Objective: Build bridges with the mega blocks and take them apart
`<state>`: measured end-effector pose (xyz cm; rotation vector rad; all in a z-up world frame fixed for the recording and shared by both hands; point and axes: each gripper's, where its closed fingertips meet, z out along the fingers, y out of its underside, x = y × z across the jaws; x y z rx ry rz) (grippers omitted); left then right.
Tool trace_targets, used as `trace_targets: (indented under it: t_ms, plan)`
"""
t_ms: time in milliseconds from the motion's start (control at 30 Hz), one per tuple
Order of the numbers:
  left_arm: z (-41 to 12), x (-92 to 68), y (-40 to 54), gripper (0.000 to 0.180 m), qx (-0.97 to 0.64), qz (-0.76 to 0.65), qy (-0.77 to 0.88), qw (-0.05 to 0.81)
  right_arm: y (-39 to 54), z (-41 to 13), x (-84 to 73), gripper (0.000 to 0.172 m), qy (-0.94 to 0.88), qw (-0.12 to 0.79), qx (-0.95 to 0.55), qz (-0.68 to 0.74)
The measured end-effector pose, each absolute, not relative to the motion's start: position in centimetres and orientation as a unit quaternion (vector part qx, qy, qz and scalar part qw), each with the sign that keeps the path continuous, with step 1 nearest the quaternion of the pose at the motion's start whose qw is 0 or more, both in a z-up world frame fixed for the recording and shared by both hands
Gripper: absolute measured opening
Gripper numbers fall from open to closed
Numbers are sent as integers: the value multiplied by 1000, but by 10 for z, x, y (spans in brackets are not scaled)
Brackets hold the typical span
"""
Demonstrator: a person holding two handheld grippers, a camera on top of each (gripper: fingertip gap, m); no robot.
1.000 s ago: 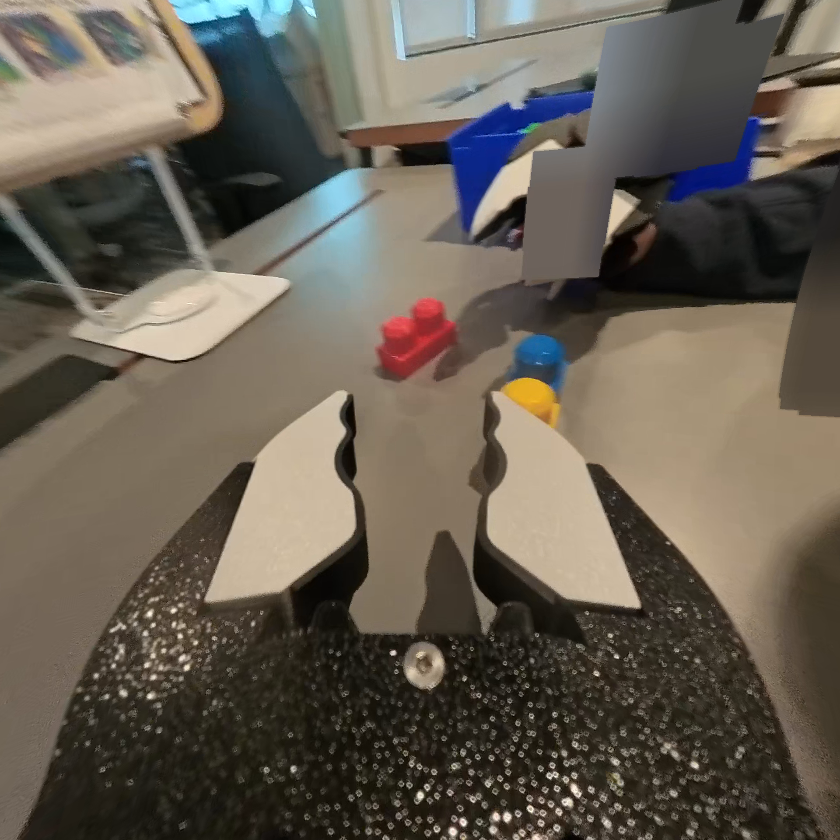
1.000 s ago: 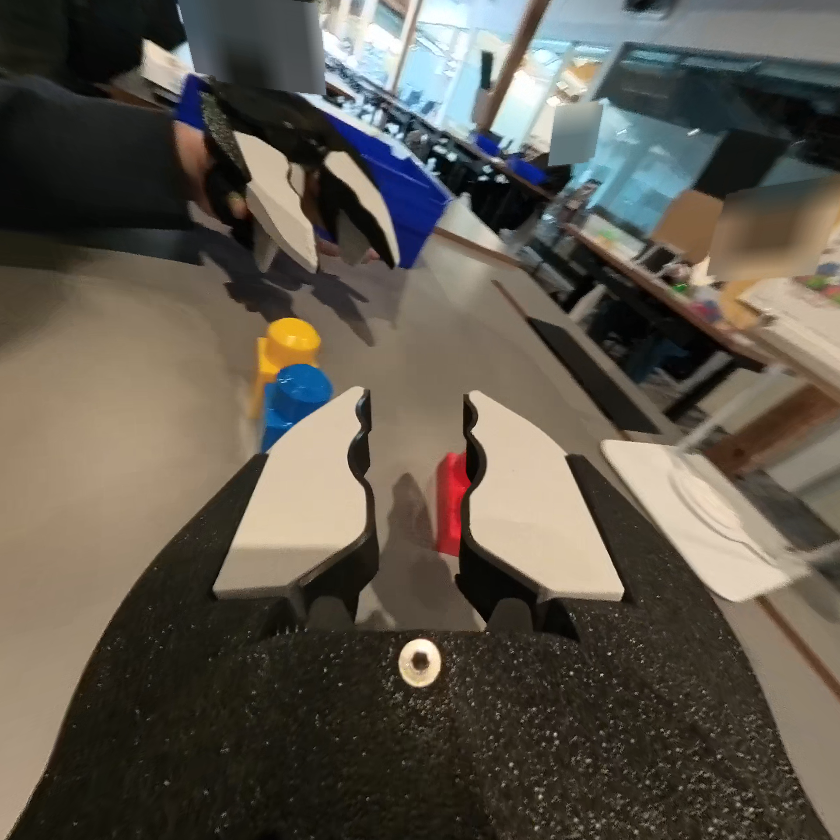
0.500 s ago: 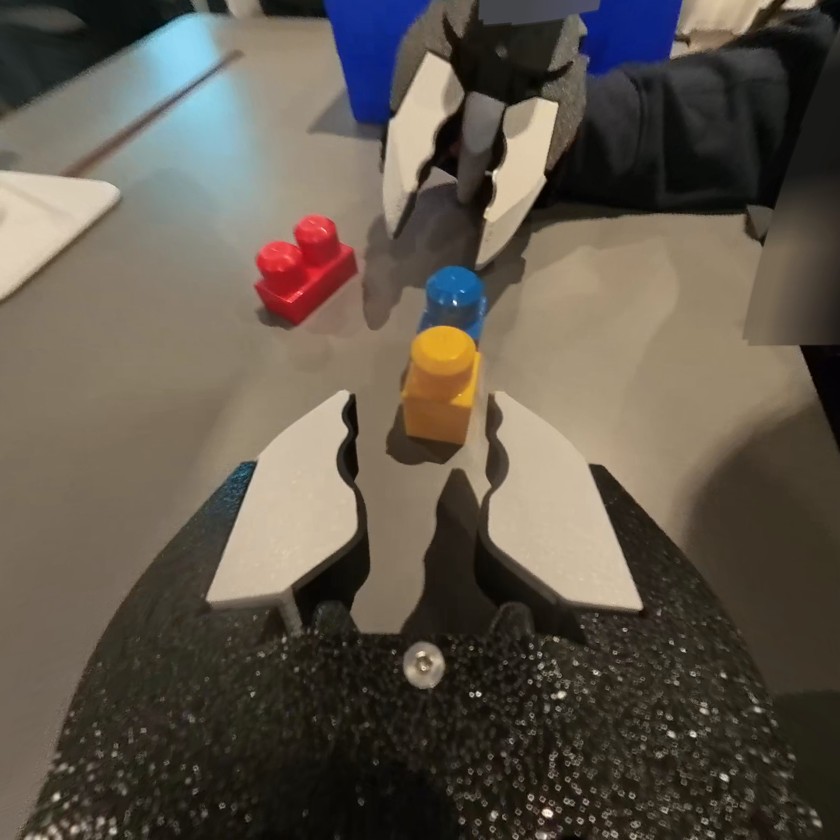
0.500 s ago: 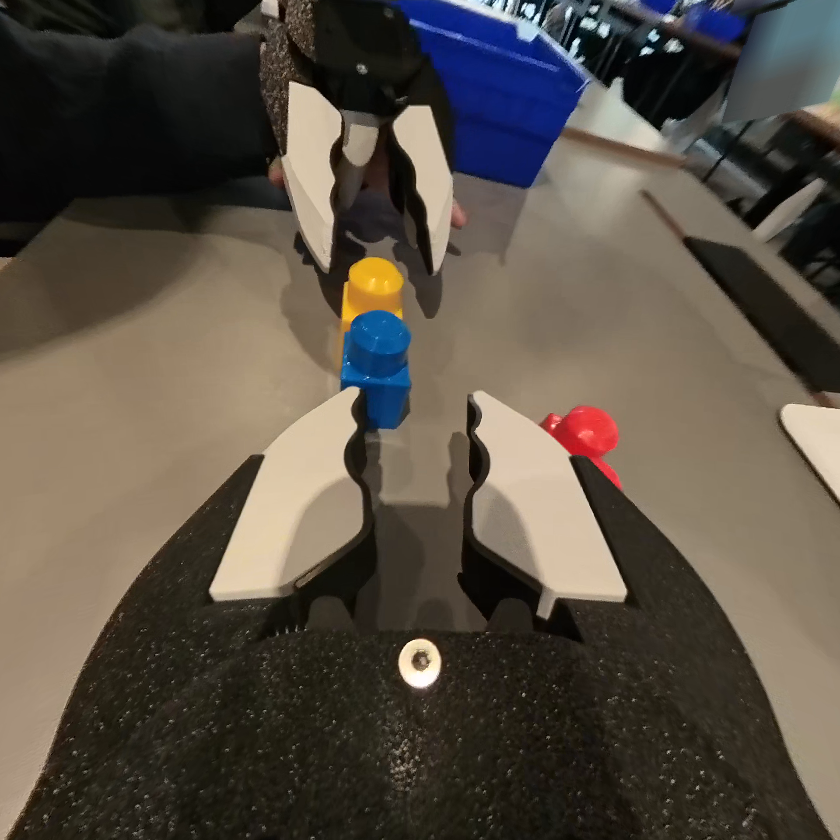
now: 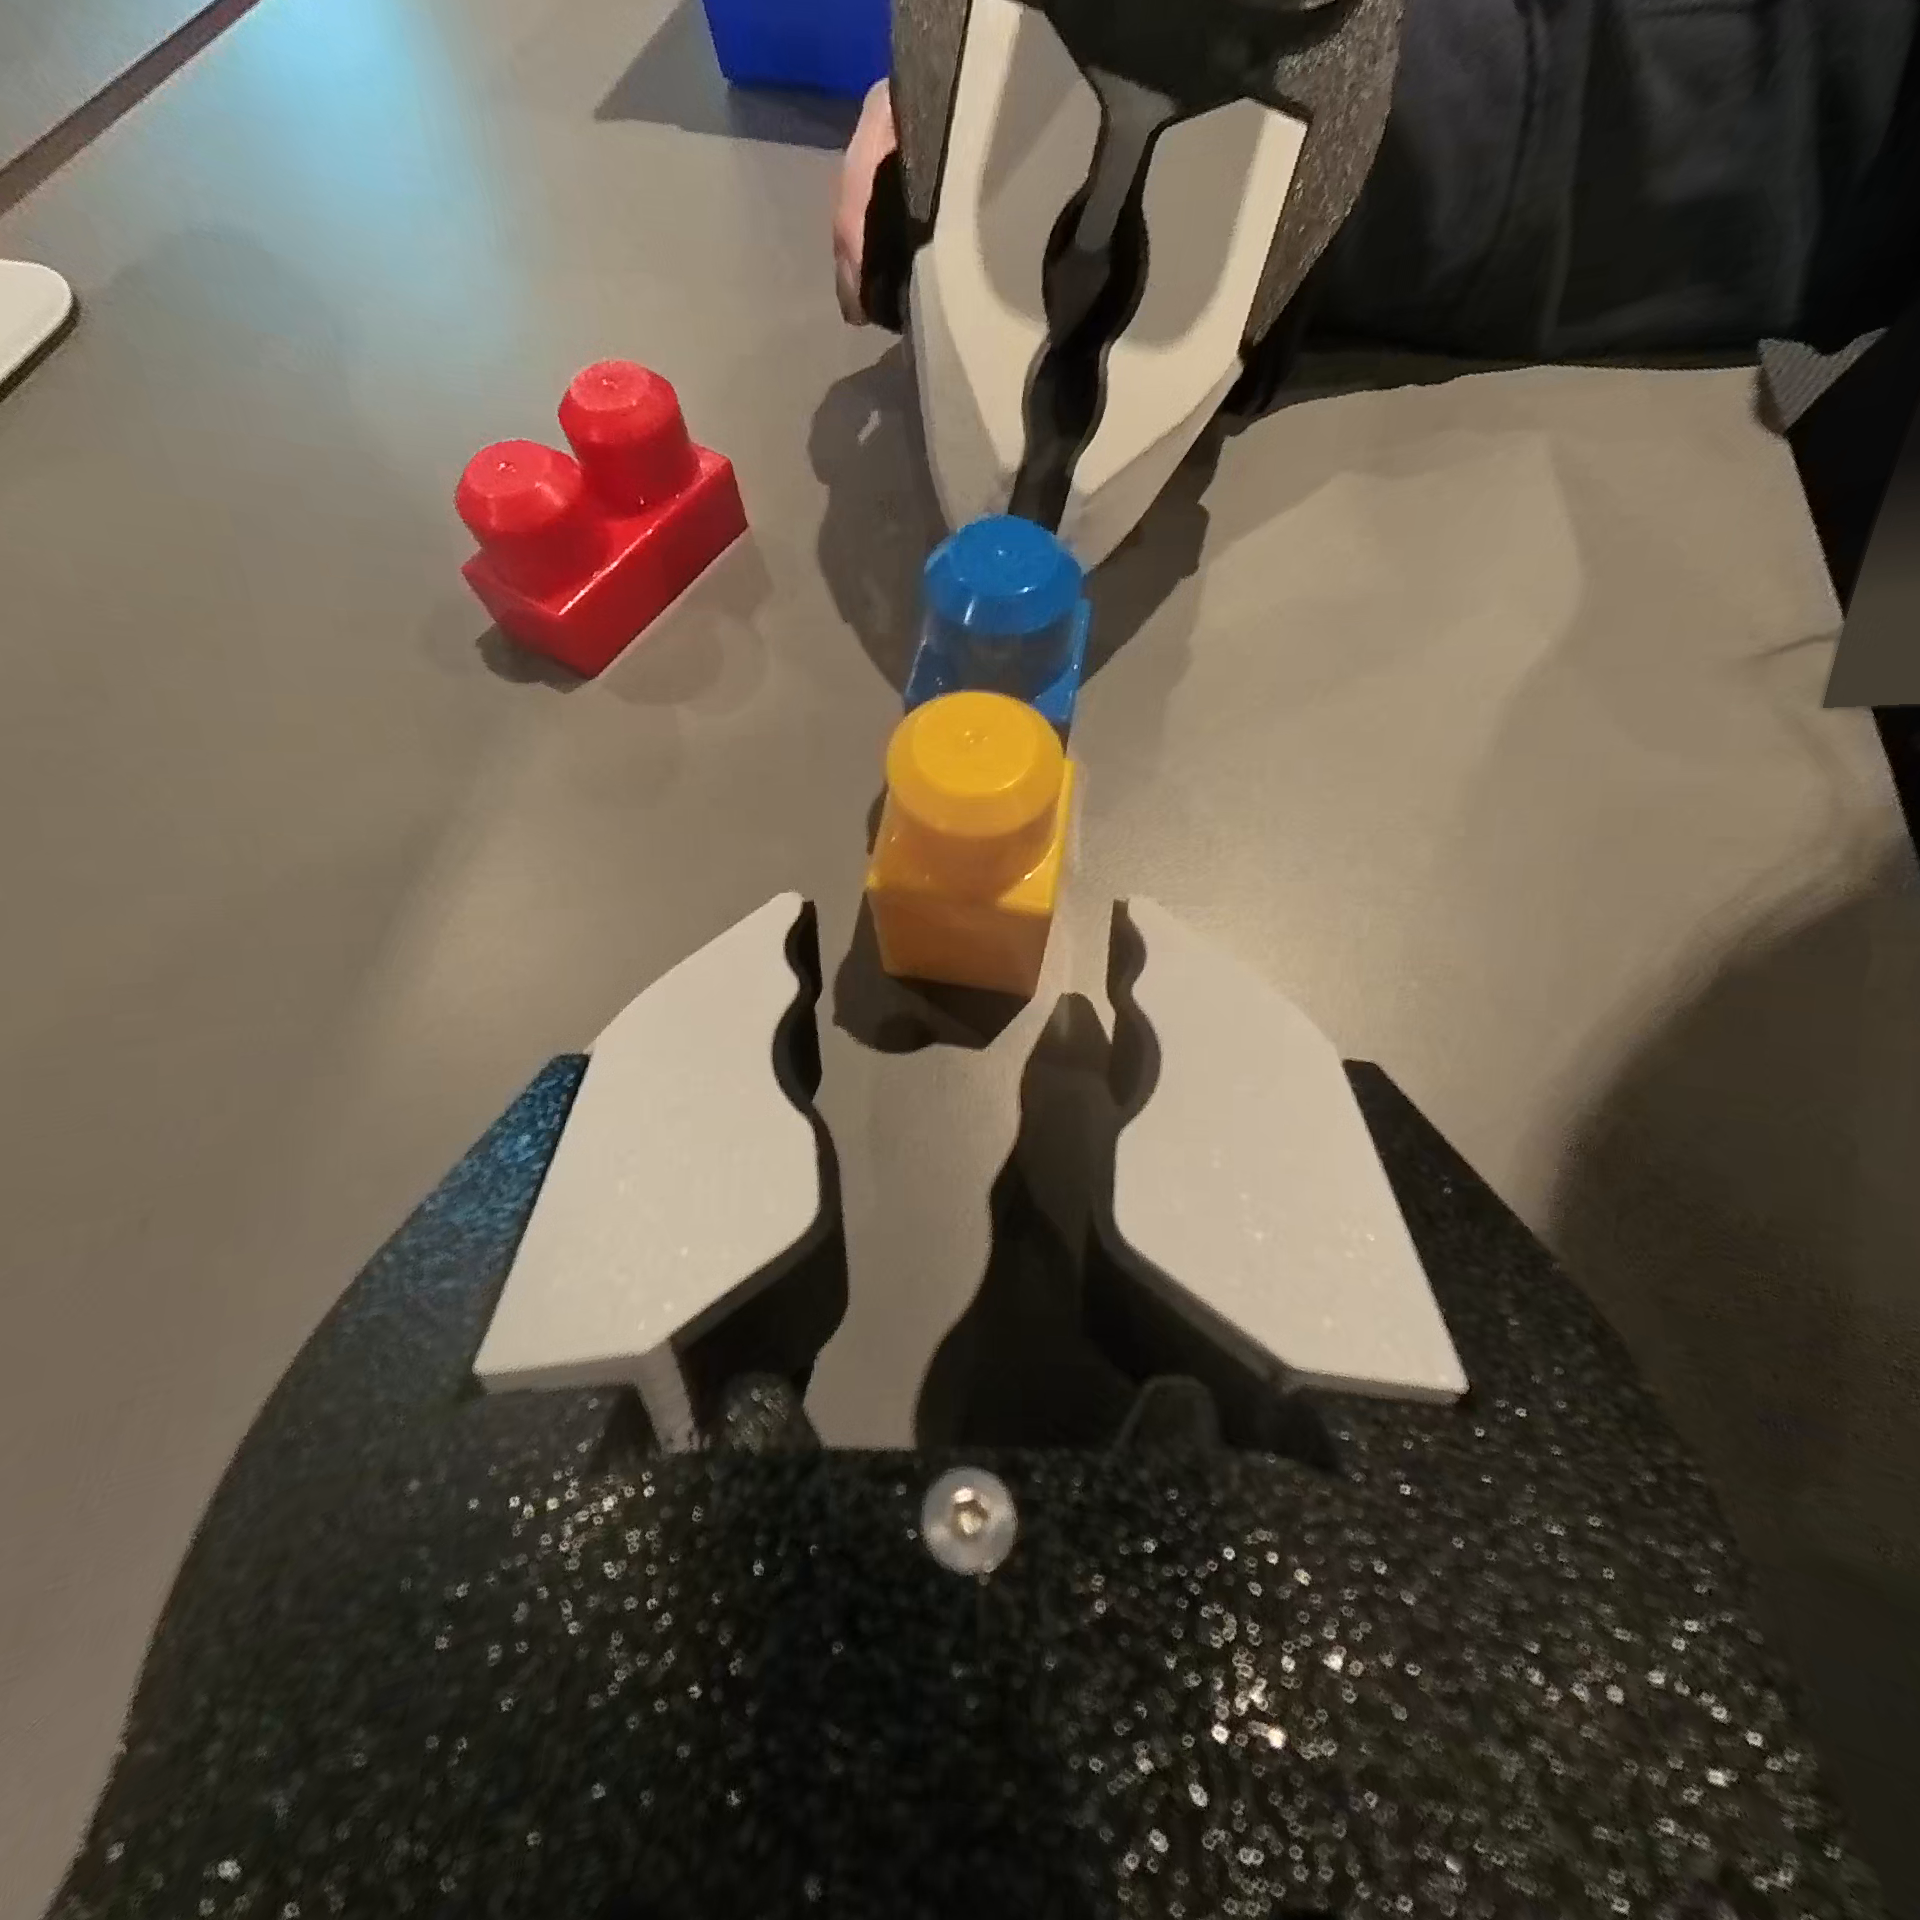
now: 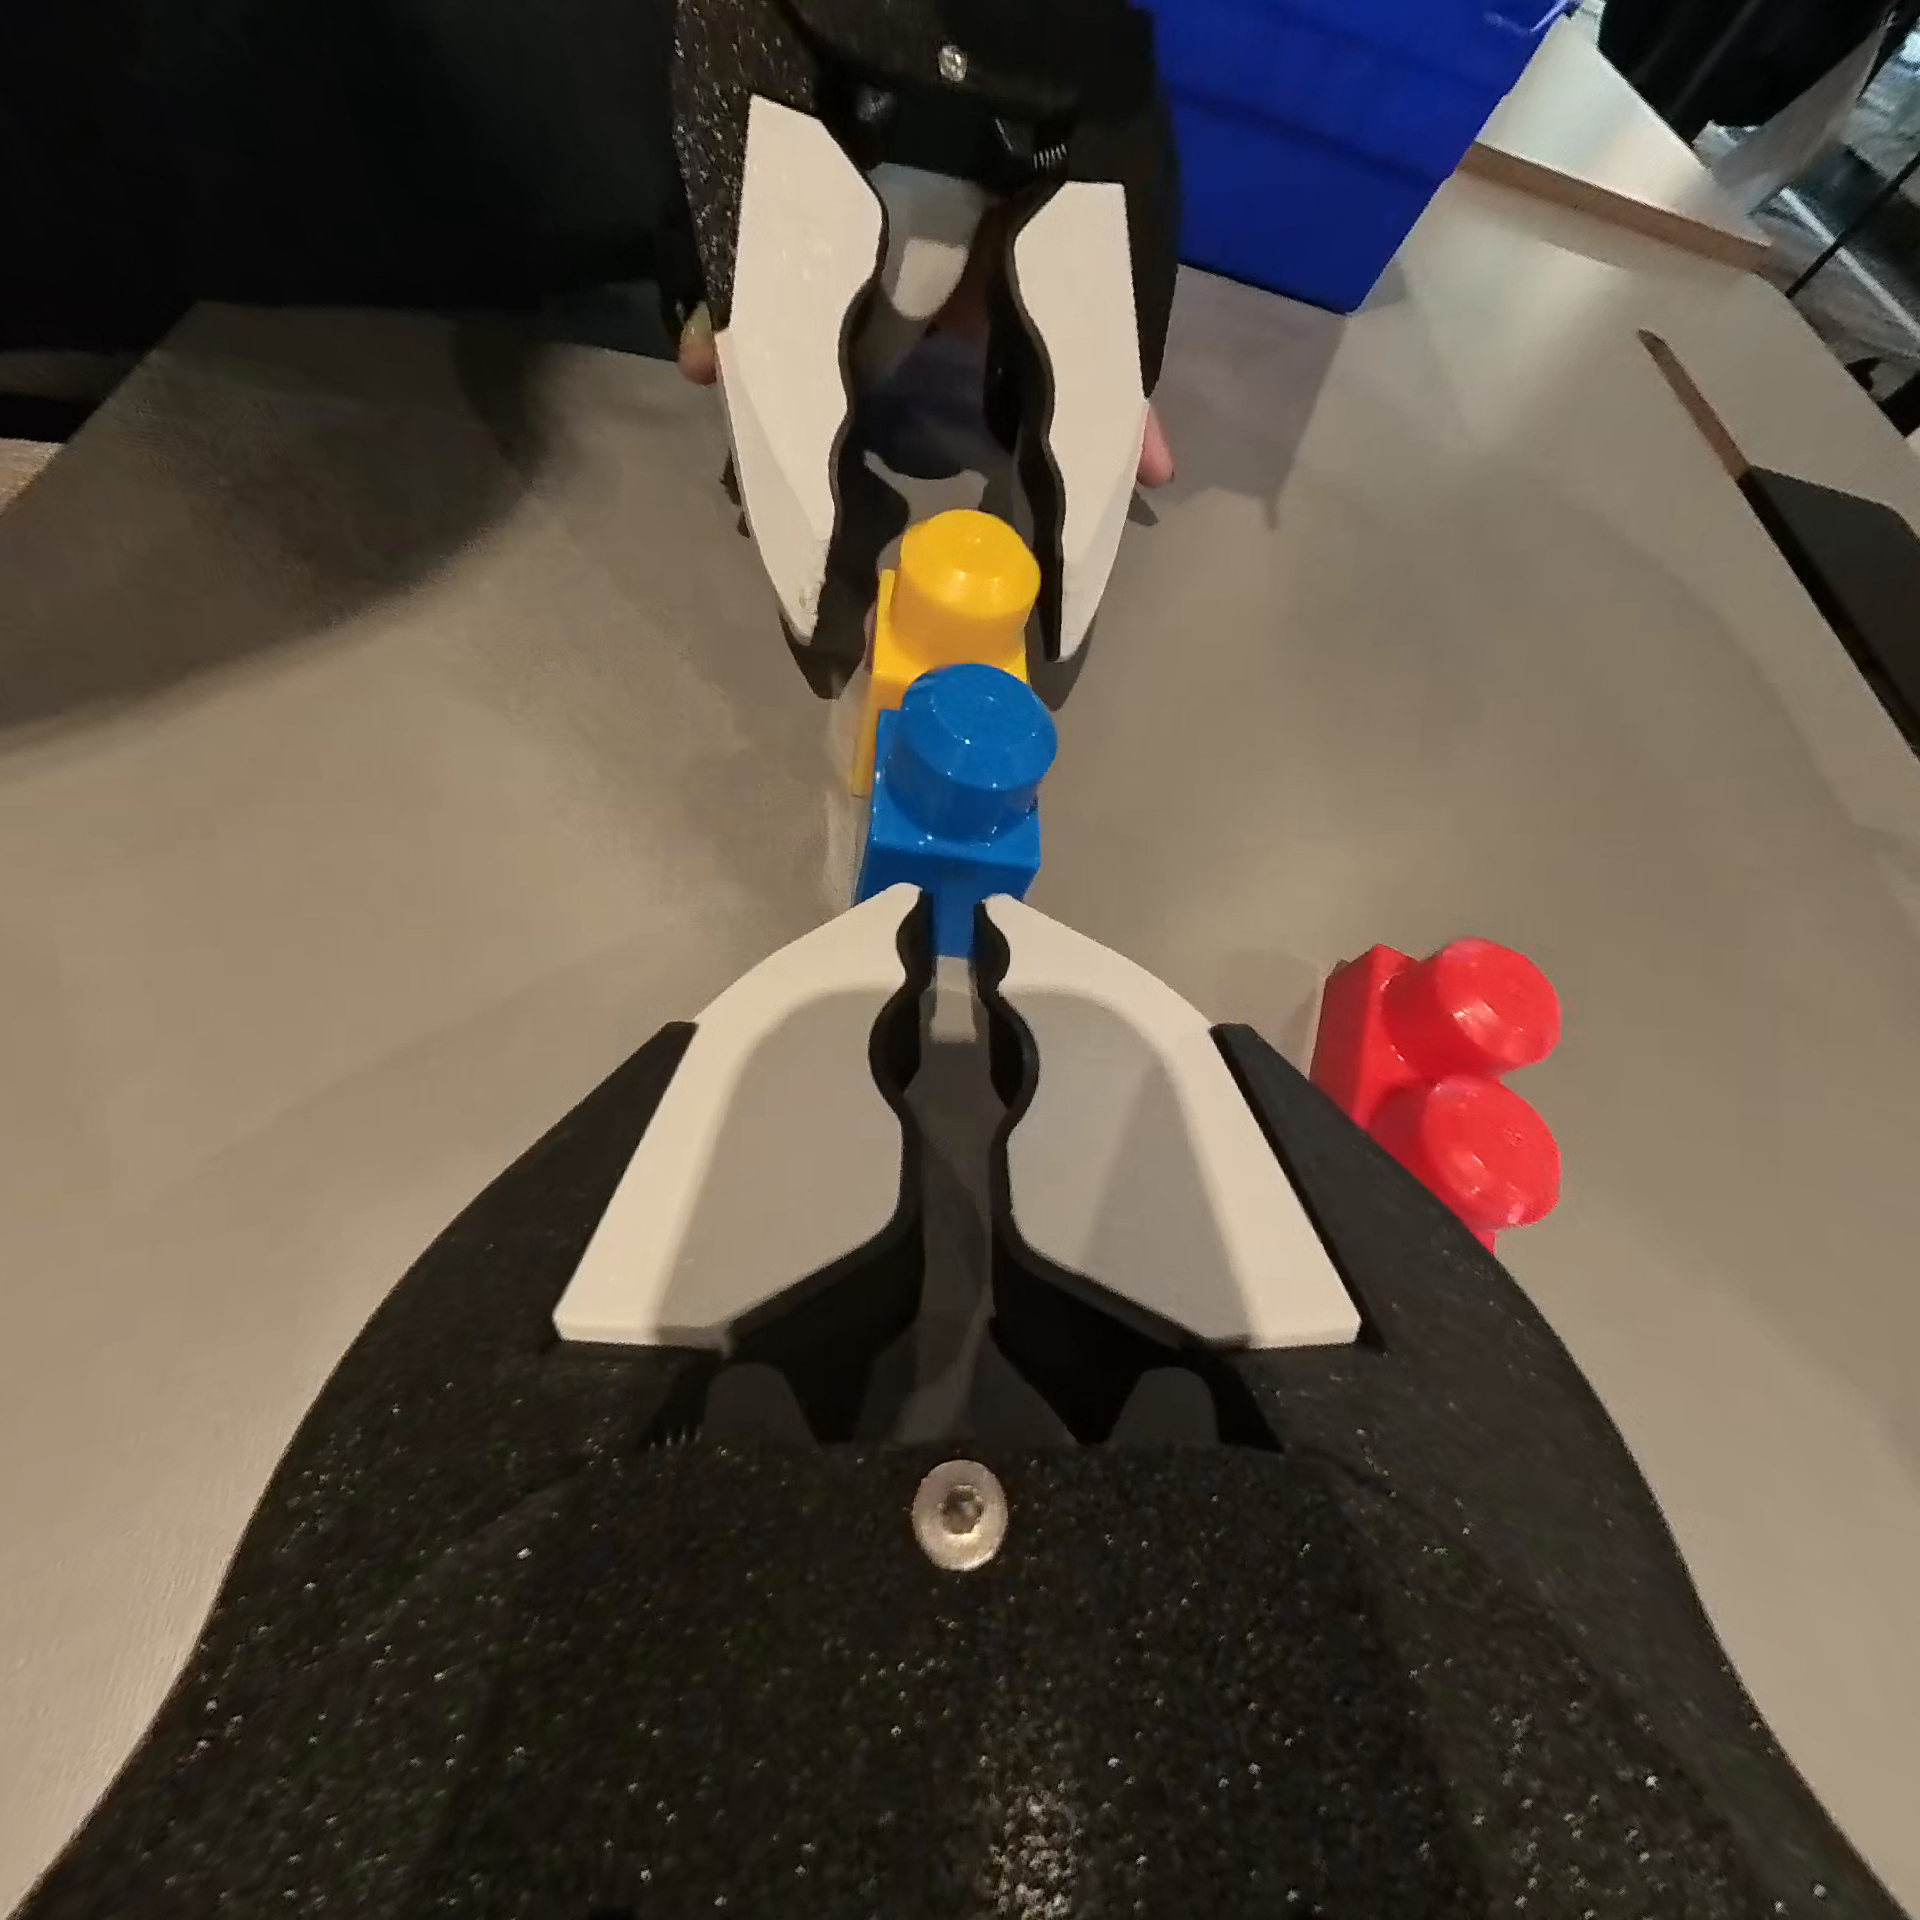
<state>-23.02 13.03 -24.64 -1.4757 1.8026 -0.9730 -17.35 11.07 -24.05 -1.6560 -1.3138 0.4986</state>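
A yellow one-stud block point(image 5: 966, 831) and a blue one-stud block point(image 5: 1003, 613) stand touching in a row on the grey table point(image 5: 312, 831). A red two-stud block point(image 5: 597, 530) lies apart to the left. My left gripper point(image 5: 961, 914) is open, its fingertips on either side of the yellow block's near end with gaps, not pressing. The right wrist view shows the same around the yellow block point(image 6: 961, 597). My right gripper point(image 6: 951, 909) has its fingertips nearly together, with nothing between them, right at the near face of the blue block point(image 6: 956, 790). It faces me in the left wrist view point(image 5: 1039, 499).
A blue bin point(image 6: 1309, 156) stands at the table's far side behind the left gripper. The red block point(image 6: 1444, 1081) lies just right of my right gripper. A white base plate point(image 5: 26, 312) sits at the far left. A dark-sleeved arm holds each gripper.
Both grippers moved in toward the yellow-blue pair from opposite ends. The right jaws closed from open to nearly together on no block. The left jaws stayed open.
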Motion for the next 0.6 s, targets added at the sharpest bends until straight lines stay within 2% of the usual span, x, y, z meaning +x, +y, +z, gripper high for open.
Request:
trace_targets:
  t_ms: [600]
  plan:
    - [-247, -221, 129, 53, -538, -360, 691, 321, 118, -238, -182, 8, -525, 486, -673, 188]
